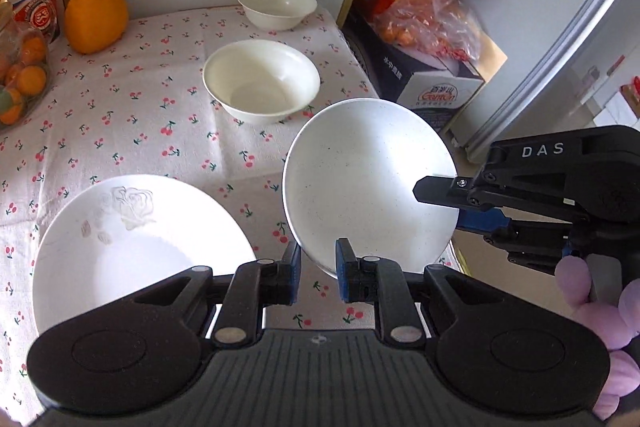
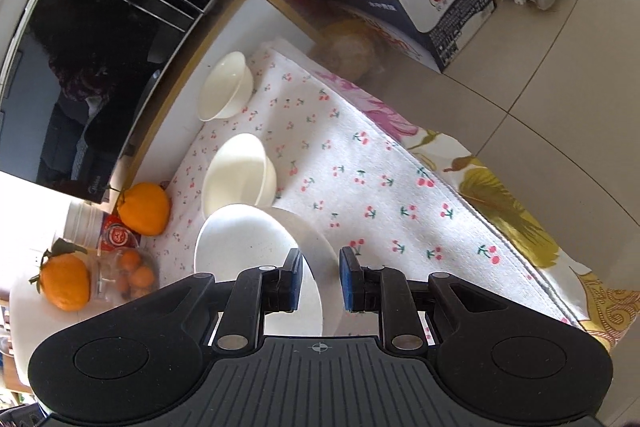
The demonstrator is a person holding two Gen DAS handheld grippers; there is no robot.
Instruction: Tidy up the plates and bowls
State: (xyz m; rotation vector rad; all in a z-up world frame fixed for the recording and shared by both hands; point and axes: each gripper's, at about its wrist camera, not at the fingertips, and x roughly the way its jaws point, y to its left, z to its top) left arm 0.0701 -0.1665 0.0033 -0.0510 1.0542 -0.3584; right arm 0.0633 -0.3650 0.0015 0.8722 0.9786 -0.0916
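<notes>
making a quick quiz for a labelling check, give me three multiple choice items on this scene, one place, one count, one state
1. The rose-patterned plate lies: A on the cherry cloth; B in the microwave; C on the floor.
2. Bowls on the cloth: A one; B two; C four.
3. The plain plate is: A flat on the cloth; B lifted and tilted; C broken.
Key: A, it rests on the cloth; B, near bowl and far bowl; B, left gripper and right gripper clamp its rim in their jaws.
</notes>
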